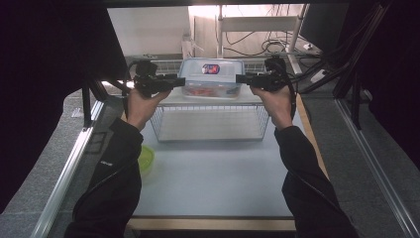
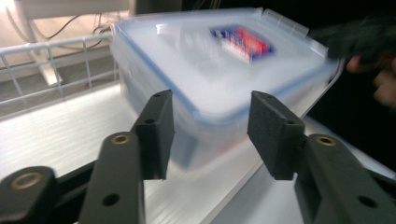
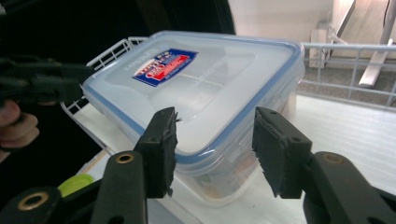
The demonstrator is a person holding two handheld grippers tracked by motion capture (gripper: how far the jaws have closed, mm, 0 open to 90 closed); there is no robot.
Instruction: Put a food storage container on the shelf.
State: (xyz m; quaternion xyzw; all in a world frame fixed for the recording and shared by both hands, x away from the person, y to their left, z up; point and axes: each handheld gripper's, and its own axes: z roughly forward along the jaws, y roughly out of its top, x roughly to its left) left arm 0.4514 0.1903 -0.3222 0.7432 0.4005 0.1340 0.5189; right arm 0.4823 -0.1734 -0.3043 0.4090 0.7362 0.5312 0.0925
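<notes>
A clear plastic box (image 1: pixel 210 79) with a blue-rimmed lid and a red and blue label stands on the top shelf of a white wire rack (image 1: pixel 208 106). My left gripper (image 1: pixel 179 79) is at the box's left end and my right gripper (image 1: pixel 241 78) at its right end, both level with the lid. In the left gripper view the open jaws (image 2: pixel 210 126) straddle a near corner of the box (image 2: pixel 219 70). The right gripper (image 3: pixel 215 140) is also open, with the lid edge of the box (image 3: pixel 201 88) between its pads. Something reddish shows dimly inside.
A green round lid or bowl (image 1: pixel 146 158) lies on the white table by the left sleeve. The rack's lower shelf (image 1: pixel 213 124) is bare. Metal frame rails (image 1: pixel 69 168) run along both table sides. Cables and a monitor (image 1: pixel 324 22) sit behind the rack.
</notes>
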